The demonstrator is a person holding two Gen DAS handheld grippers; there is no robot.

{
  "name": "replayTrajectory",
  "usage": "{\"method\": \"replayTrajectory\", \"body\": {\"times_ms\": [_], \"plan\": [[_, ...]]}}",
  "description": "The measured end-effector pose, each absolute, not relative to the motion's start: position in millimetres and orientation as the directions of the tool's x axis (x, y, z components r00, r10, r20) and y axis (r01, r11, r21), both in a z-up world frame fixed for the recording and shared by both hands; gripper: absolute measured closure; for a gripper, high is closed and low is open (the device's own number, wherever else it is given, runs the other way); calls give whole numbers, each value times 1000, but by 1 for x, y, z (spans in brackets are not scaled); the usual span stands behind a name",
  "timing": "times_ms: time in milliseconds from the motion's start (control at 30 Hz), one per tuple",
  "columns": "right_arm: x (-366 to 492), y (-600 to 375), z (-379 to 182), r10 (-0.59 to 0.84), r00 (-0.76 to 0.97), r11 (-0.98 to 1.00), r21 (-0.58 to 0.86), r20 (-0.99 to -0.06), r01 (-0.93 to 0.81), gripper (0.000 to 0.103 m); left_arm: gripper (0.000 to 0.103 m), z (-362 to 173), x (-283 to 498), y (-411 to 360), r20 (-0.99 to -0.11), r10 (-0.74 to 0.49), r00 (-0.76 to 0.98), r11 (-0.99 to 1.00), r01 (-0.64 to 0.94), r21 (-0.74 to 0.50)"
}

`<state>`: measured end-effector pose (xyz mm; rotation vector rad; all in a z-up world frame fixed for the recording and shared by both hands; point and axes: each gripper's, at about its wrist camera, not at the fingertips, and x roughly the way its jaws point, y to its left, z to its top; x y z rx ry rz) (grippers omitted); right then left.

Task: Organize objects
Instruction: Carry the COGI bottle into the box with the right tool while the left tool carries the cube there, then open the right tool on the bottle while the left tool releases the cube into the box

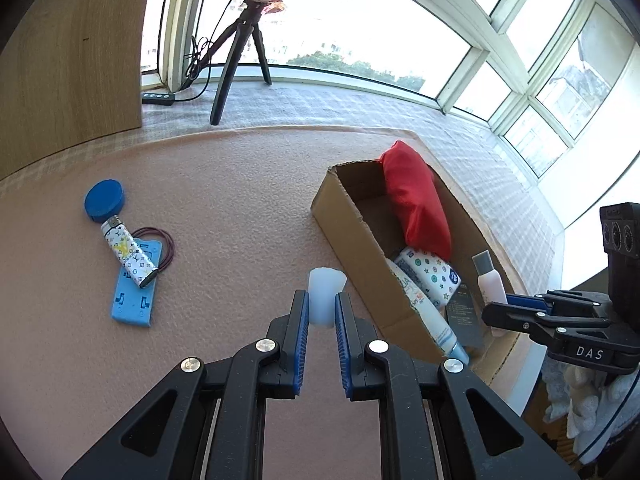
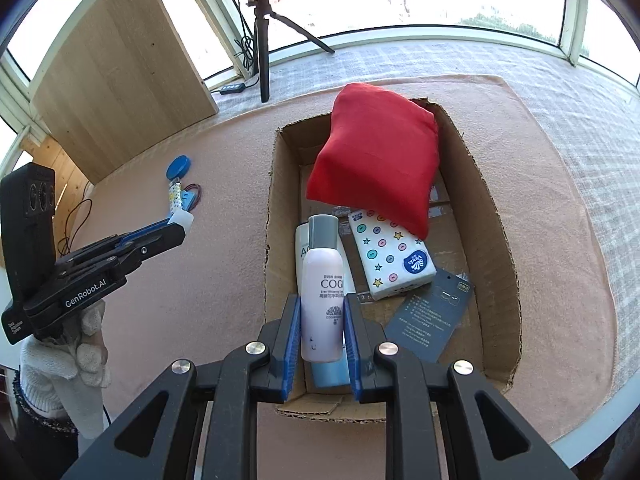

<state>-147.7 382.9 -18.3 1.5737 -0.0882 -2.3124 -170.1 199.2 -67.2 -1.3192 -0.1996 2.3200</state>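
Note:
My left gripper (image 1: 322, 304) is shut on a small translucent white cup (image 1: 325, 294), held just left of the cardboard box (image 1: 352, 236). Over the box's near end, my right gripper (image 2: 322, 320) is shut on a pale pink bottle (image 2: 323, 300) with a grey cap. Inside the box (image 2: 496, 248) lie a red cloth pouch (image 2: 376, 156), a dotted tissue pack (image 2: 390, 256), a white tube (image 2: 304, 252) and a dark card (image 2: 432, 316). On the pink mat to the left sit a blue round lid (image 1: 105, 199), a patterned lighter (image 1: 128, 254), a blue flat holder (image 1: 136, 292) and a maroon hair band (image 1: 162, 246).
A wooden panel (image 1: 76, 60) stands at the back left. A tripod (image 1: 240, 60) with a ring light and a cable remote (image 1: 159, 98) sit on the checked cloth by the windows. A gloved hand (image 2: 68, 356) holds the left gripper.

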Motion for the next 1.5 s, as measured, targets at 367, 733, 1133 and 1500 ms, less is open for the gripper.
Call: {"method": "replayTrajectory", "body": {"times_ms": [367, 733, 1133, 1500], "plan": [[-150, 426, -31, -289, -329, -953, 240, -899, 182, 84, 89, -66, -199, 266, -764, 482, -430, -870, -343, -355], [-151, 430, -30, -289, -348, -953, 235, -892, 191, 84, 73, -65, -210, 299, -765, 483, -427, -866, -361, -345], [-145, 418, -20, -318, -376, -942, 244, -871, 232, 55, 44, -62, -193, 277, -778, 436, -452, -893, -329, -308], [-144, 380, -24, -392, -343, -910, 305, -853, 282, 51, 44, -58, -166, 205, -797, 366, -481, -930, -220, -294]]}}
